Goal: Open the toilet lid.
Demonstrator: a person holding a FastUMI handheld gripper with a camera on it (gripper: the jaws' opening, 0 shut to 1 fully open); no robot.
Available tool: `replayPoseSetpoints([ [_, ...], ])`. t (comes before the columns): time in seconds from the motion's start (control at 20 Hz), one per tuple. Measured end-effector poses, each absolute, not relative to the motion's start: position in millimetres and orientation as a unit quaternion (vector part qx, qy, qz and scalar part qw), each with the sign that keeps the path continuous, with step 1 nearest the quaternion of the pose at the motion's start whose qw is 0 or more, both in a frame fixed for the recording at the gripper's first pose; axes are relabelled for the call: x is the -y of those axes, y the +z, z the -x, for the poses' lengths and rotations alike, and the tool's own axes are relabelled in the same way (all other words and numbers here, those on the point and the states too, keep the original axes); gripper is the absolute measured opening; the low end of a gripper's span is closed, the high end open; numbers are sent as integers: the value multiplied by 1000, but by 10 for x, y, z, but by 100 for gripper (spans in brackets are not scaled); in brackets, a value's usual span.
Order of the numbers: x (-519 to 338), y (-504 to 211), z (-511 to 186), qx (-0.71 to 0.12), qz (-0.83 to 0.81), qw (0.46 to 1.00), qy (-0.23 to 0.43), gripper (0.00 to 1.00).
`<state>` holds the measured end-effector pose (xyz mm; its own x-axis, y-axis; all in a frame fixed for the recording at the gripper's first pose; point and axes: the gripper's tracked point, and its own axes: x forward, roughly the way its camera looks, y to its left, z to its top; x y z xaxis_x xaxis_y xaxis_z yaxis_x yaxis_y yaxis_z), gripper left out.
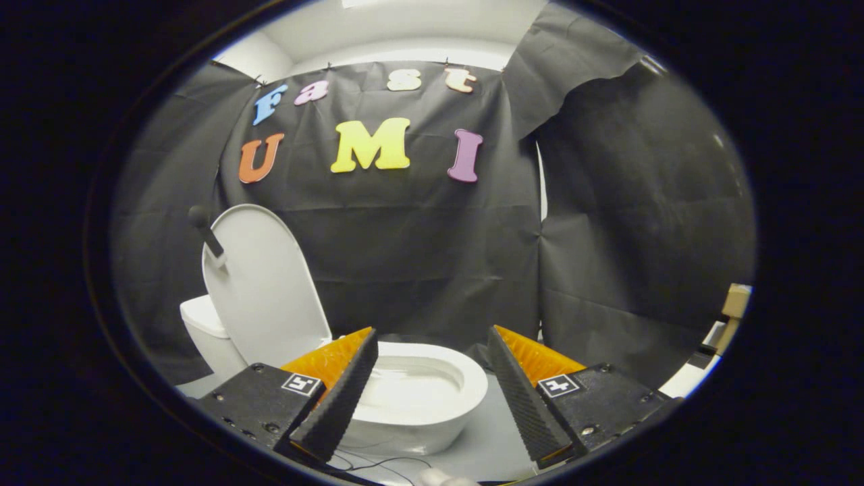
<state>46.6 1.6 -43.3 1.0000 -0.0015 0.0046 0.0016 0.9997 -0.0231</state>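
1. Two fingers (pixel 337 398) are seen spread wide apart, with nothing held between them; the gripper (pixel 432 398) is empty.
2. The toilet lid (pixel 263 283) is found beyond the fingers and off toward the left one, already standing upright, its long axis running up and down and leaning back over the tank (pixel 202 317).
3. A dark handle (pixel 206 233) is seen fixed to the lid's far upper edge (a knob on a short stem, as far as can be told), well clear of both fingers.
4. The bowl (pixel 439 398) is seen lying open between the fingers and just ahead of them, its rim uncovered; whether a seat ring rests on it cannot be told.
5. The task is judged done or nearly so, since the lid is raised and no finger touches it.
6. If any further move is called for, it is judged to be a plain retreat: the lid lies up and to the left, so a straight pull backward should keep the left finger away from it.
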Motion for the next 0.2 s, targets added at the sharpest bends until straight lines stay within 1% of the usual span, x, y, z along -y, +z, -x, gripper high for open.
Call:
replayPoseSetpoints([
  [0.2,-29,-419,-456,4,12,1000,3,100],
])
